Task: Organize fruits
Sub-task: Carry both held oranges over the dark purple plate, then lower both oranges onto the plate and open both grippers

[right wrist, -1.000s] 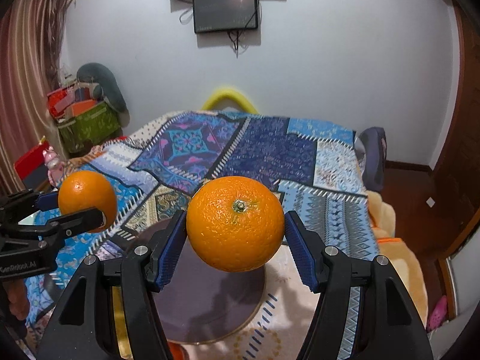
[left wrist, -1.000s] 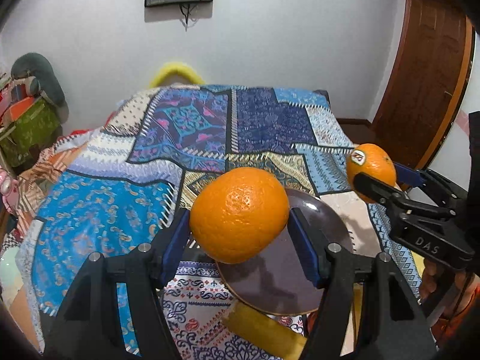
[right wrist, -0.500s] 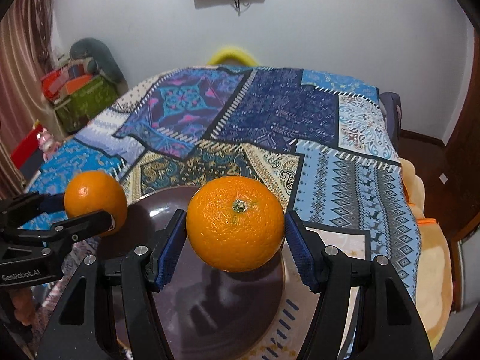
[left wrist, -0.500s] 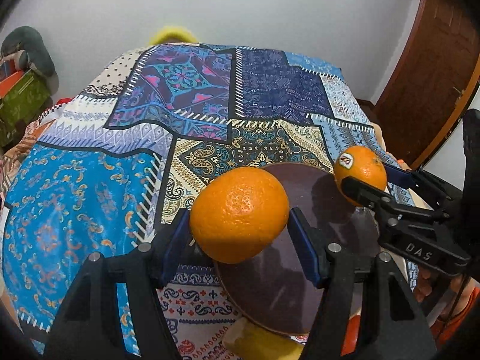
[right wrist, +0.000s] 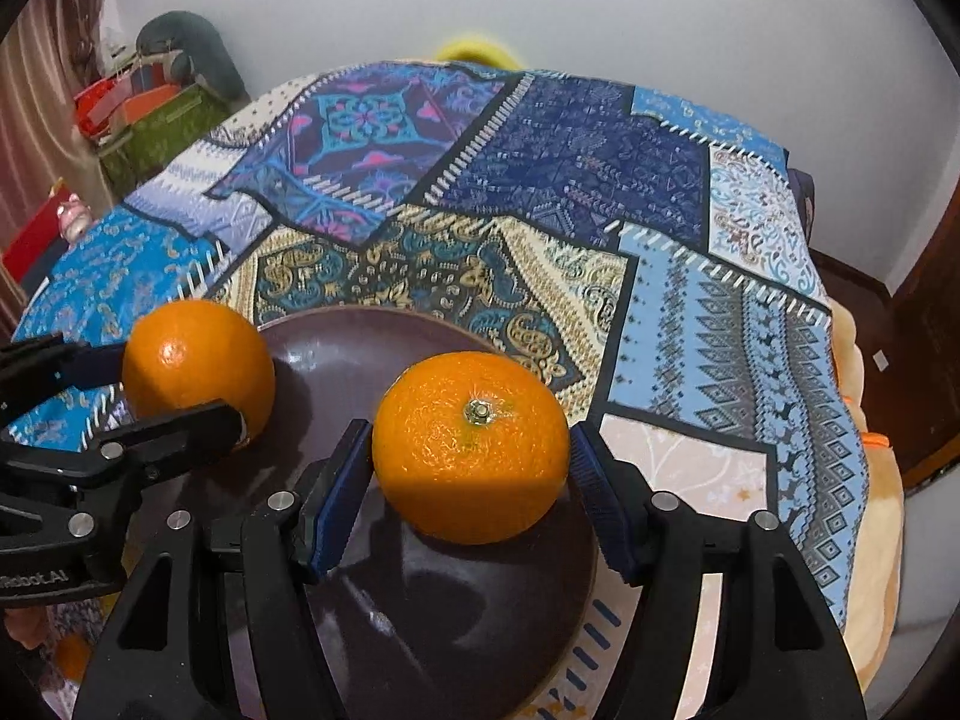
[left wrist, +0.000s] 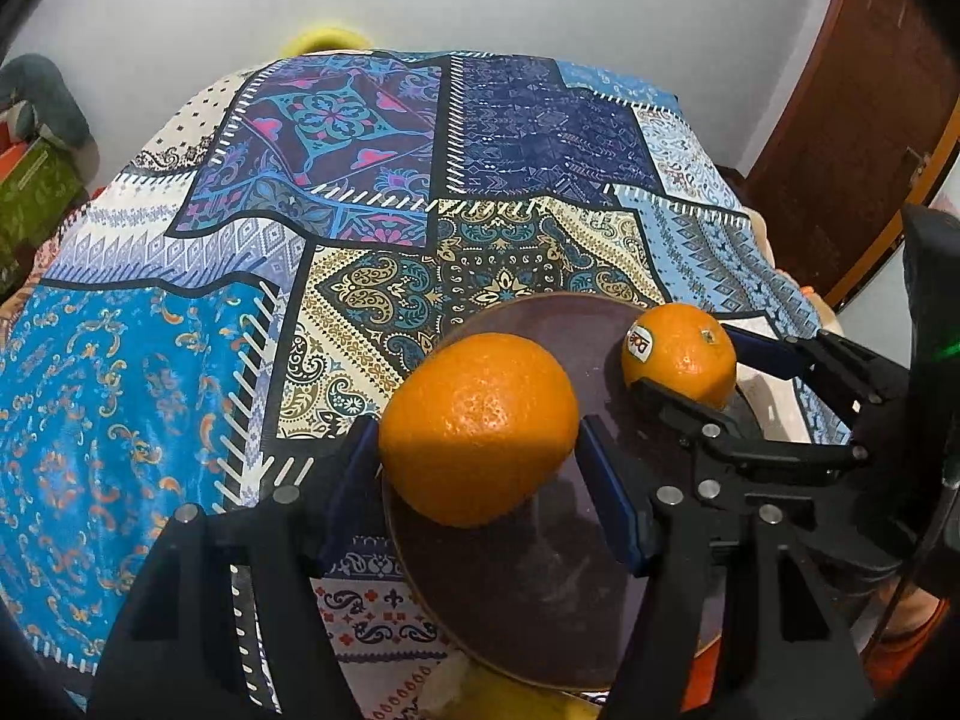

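My left gripper is shut on a plain orange, held just above the left part of a dark brown plate. My right gripper is shut on an orange with its stem end facing the camera, held over the plate. In the left wrist view the right gripper holds its stickered orange low over the plate's right side. In the right wrist view the left gripper holds its orange at the plate's left rim.
The plate lies on a bed with a patchwork quilt. A yellow fruit lies just in front of the plate. A wooden door is at the right, boxes at the left, a white wall behind.
Both grippers have come down and forward with their oranges, from well above the plate to just over it. The oranges stay gripped.
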### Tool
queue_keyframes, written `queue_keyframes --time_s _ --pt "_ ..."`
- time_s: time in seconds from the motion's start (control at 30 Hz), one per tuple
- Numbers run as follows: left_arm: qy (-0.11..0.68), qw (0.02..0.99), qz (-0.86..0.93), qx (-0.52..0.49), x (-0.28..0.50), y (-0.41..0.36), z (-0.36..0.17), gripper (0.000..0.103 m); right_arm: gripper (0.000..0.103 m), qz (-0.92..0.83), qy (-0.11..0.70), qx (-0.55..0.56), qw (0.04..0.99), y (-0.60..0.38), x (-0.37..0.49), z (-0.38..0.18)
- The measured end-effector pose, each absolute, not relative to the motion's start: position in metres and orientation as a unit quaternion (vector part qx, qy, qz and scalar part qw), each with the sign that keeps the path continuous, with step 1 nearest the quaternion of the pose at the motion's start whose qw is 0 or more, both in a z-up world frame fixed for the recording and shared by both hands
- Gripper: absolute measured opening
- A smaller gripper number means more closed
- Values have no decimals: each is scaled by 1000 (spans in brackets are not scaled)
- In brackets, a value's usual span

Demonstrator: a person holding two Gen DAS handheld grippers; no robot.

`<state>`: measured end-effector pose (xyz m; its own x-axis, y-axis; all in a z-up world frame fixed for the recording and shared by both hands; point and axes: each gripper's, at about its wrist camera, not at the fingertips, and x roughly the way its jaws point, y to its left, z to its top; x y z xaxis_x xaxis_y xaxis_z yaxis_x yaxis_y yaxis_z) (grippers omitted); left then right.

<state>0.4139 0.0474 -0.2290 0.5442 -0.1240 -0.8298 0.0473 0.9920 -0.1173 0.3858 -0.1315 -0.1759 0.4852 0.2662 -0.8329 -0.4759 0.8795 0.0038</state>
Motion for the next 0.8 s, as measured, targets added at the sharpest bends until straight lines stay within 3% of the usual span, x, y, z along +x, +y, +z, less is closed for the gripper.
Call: queue_keyframes --time_s 0.13,0.33,0.8 --pt "477 877 -45 -42 410 48 -229 66 64 213 452 -133 856 -128 380 -175" --pt "457 887 -40 -48 396 56 -208 70 76 207 440 -145 862 -133 367 -163" --pt "428 902 -30 -36 336 63 -157 71 77 196 404 -124 885 -160 308 -110"
